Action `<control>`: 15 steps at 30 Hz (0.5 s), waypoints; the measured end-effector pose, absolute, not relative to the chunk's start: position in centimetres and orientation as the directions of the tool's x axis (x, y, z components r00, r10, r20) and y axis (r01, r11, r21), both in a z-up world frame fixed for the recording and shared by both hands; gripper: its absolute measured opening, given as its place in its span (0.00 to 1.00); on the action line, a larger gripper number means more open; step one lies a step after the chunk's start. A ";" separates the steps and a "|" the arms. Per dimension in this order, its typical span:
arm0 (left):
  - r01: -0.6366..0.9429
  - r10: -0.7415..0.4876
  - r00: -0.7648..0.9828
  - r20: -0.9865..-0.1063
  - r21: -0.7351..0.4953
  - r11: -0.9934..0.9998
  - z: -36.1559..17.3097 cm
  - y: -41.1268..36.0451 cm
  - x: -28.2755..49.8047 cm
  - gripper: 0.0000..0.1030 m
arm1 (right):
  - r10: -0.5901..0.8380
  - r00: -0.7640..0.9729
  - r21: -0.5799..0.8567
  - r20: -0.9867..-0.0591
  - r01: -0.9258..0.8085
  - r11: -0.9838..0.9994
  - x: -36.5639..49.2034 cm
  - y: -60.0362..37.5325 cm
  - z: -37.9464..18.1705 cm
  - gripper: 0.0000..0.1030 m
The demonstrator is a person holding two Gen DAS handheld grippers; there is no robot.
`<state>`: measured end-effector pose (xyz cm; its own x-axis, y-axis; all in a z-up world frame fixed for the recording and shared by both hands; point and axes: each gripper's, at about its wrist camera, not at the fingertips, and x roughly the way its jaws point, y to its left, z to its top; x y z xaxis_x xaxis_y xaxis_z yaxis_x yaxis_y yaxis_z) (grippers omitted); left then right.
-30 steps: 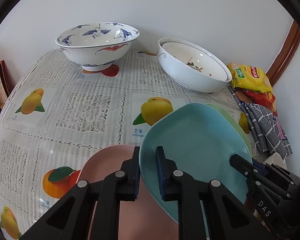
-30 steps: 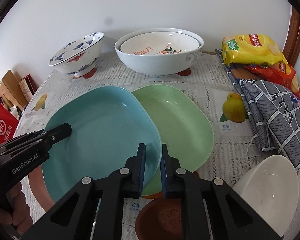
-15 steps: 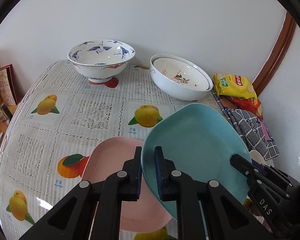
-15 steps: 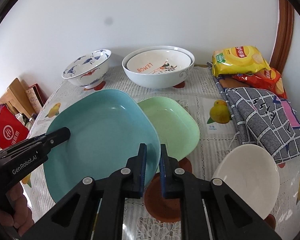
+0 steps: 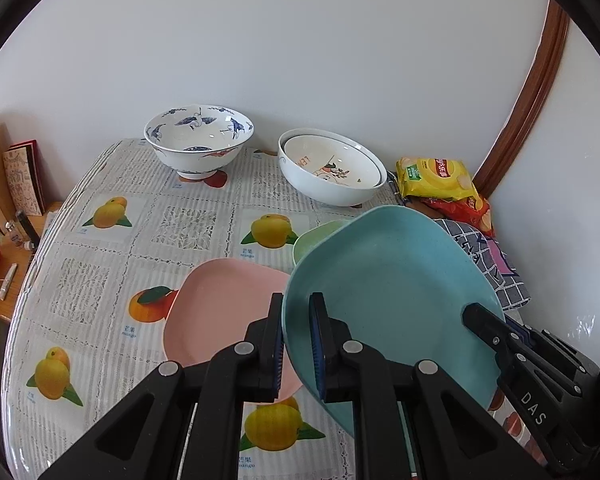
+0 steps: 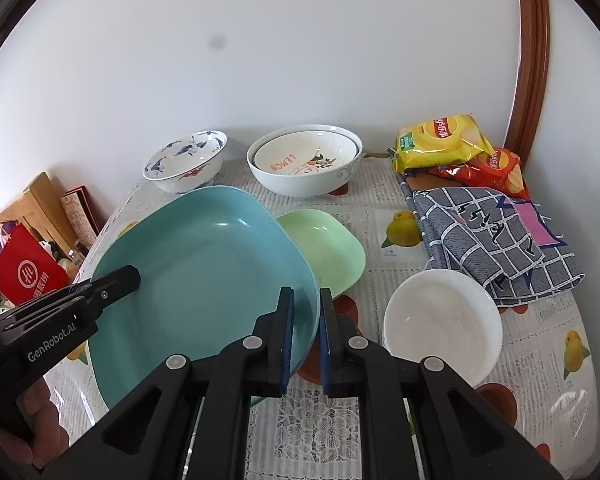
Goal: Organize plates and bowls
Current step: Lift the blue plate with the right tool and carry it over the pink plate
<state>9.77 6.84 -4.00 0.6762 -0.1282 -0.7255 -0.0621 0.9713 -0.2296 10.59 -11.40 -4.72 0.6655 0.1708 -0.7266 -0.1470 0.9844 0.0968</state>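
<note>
Both grippers hold the blue plate [image 5: 392, 292] in the air above the table, one on each edge. My left gripper [image 5: 296, 320] is shut on its left rim. My right gripper [image 6: 305, 312] is shut on its right rim; the plate also shows in the right wrist view [image 6: 204, 280]. A pink plate [image 5: 220, 308] lies on the table below left. A green plate [image 6: 328, 248] lies beyond, partly hidden by the blue one. A white shallow bowl [image 6: 444, 320] sits at the right.
At the back stand a blue-patterned bowl [image 5: 199, 136] and two nested white bowls [image 5: 332, 172]. Chip bags [image 6: 444, 144] and a checked cloth [image 6: 496, 236] lie at the back right by the wall. The table's left edge drops toward boxes and a red bag [image 6: 28, 276].
Both grippers have lifted the blue plate higher off the table. The pink and green plates beneath it have come into fuller view.
</note>
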 end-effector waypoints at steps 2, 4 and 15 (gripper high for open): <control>-0.062 -0.129 0.678 -0.724 -0.232 0.971 -3.9 6.9 9.2 0.12 | 0.171 0.670 0.095 -0.723 -0.149 0.984 10.1 -11.4 -4.4 0.11; -0.064 -0.128 0.680 -0.722 -0.233 0.971 -3.8 7.0 8.7 0.12 | 0.171 0.672 0.096 -0.720 -0.147 0.984 9.7 -11.4 -4.2 0.11; -0.081 -0.115 0.676 -0.728 -0.229 0.970 -4.1 8.2 6.9 0.12 | 0.175 0.671 0.105 -0.720 -0.144 0.984 8.0 -10.0 -4.5 0.11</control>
